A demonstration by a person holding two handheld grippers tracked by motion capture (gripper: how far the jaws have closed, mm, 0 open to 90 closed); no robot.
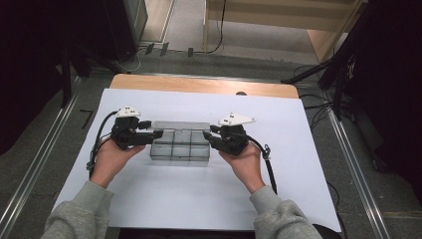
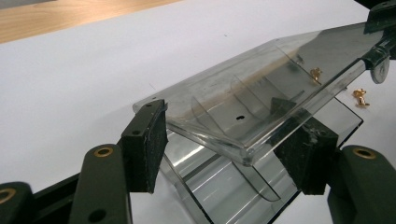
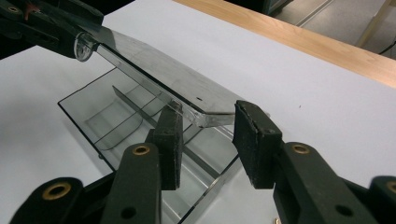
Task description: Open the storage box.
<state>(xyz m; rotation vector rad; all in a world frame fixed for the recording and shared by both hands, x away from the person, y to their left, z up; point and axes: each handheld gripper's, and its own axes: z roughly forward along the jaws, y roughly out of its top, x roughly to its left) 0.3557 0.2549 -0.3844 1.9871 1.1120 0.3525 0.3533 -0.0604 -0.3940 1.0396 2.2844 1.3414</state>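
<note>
A clear plastic compartment box sits mid-table on a white sheet, its clear lid lifted off the base. My left gripper is at the box's left end, my right gripper at its right end. In the left gripper view the lid slants across the left gripper; its jaws stand wide and the pads do not pinch it. In the right gripper view the right gripper is shut on the lid's near end, above the base.
The white sheet covers most of a wooden table, with bare sheet all around the box. Two small gold parts lie near the box's far end in the left gripper view. Stands, cables and dark floor surround the table.
</note>
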